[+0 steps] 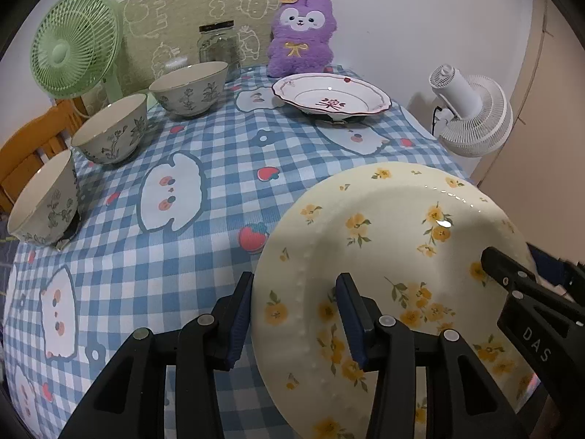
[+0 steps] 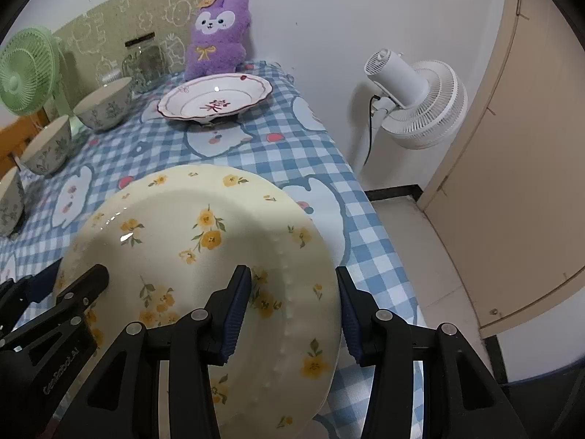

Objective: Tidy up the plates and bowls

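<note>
Left wrist view showed the left gripper (image 1: 296, 314) with its two blue-padded fingers straddling the left rim of a round cream ceramic plate with yellow flowers (image 1: 395, 256); the pads stood partway apart, and whether they pressed the rim could not be told. The plate sat tilted at the near right corner of the table with the blue-and-white checked cloth (image 1: 204, 256). From the right wrist view, the right gripper (image 2: 294, 311) straddled the opposite rim of that plate (image 2: 204, 241) likewise, contact unclear. Along the table's left edge stood three cream bowls with dark floral print (image 1: 109, 135). Near the far edge lay a white scalloped plate with a red pattern (image 1: 331, 93), beside a purple plush toy (image 1: 299, 36) and a glass jar (image 1: 217, 44).
</note>
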A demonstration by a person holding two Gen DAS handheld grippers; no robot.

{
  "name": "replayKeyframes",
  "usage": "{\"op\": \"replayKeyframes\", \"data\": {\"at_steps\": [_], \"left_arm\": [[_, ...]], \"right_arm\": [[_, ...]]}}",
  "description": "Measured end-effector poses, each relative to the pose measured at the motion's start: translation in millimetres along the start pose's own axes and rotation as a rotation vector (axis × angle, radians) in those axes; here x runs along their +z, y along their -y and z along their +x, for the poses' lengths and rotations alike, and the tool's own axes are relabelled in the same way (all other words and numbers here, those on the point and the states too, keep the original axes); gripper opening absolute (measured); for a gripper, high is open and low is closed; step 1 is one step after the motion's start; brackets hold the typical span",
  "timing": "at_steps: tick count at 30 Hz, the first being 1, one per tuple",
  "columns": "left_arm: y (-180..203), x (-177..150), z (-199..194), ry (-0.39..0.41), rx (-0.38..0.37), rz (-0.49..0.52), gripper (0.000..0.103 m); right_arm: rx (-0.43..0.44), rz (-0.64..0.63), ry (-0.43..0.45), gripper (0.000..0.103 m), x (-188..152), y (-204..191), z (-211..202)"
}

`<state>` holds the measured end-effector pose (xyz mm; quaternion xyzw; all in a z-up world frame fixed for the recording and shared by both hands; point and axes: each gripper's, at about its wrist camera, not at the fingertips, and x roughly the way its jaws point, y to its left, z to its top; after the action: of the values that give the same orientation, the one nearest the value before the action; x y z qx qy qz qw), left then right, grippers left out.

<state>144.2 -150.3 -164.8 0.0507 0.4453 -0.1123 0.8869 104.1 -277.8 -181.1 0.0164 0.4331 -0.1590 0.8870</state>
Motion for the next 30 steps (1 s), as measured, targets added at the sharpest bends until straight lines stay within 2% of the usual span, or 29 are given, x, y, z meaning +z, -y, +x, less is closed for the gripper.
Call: {"op": "replayKeyframes", "data": {"at_steps": [7,12,15,16,18,19,28,30], "left_arm": [[-0.3,-1.7,0.3,0.013,-0.001,-0.003,0.046],[0.4,-1.3,-1.3,0.024,0.002,0.001,0.046],[4.3,-0.9,-8.9,0.057,0.004,0.025,0.053],[5.6,-0.6,-11.5,0.064,0.003,0.032,0.059],[7.7,-0.1,-18.0,0.084,0.001,0.041,0.063],[8.0,0.3,-20.7,0.091,0.006,0.042,0.063],[8.0,4.4,-46.0,0.126,0.027,0.044,0.069],[6.3,7.6,-53.5,0.129,0.03,0.041,0.074]], "right_arm": [[-0.044,-0.03,0.001,0.052,-1.0,-6.9,0.9],[-0.02,-0.019,0.002,0.052,-0.5,-4.0,0.3],[0.019,-0.01,0.009,0.054,0.1,-2.1,-3.5],[0.034,-0.008,0.011,0.055,0.6,-2.2,-4.7],[0.054,-0.007,0.017,0.068,1.4,-3.7,-8.0],[0.058,-0.008,0.025,0.071,1.6,-4.5,-10.1],[0.084,0.015,0.067,0.074,4.4,0.2,-30.6],[0.097,0.019,0.079,0.074,5.4,1.4,-35.9]]}}
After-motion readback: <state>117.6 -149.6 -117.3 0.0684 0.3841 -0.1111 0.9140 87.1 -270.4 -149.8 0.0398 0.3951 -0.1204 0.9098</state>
